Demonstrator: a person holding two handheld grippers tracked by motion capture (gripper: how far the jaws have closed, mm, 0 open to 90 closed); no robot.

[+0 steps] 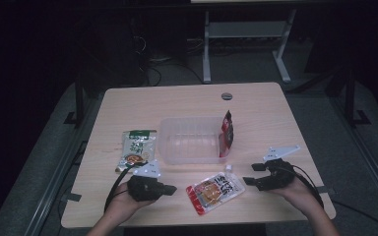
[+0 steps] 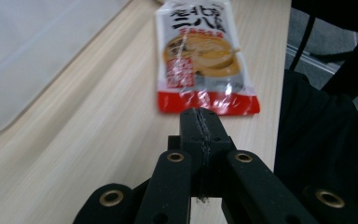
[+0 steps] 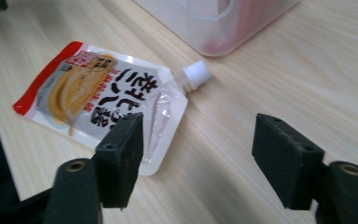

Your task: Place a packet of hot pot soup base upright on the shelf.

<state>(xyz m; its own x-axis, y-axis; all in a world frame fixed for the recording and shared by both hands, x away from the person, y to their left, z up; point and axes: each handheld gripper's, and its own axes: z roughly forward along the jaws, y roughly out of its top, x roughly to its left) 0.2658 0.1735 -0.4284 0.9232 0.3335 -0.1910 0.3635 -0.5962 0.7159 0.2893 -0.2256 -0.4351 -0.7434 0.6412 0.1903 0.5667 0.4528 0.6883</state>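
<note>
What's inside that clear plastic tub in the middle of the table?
The clear plastic tub holds one red sachet, standing upright against its right-hand wall. The rest of its floor looks bare. The sachet's lower end is blurred behind the wall.

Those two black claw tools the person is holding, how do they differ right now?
The left gripper has its jaws pressed together, holding nothing; the right gripper has its jaws spread wide apart. The left one points at the red bottom edge of the spouted pouch; the right one faces the pouch's white cap end, near the clear plastic bin. Both are black, hand-held, low over the wooden table, and aimed at that pouch.
</note>
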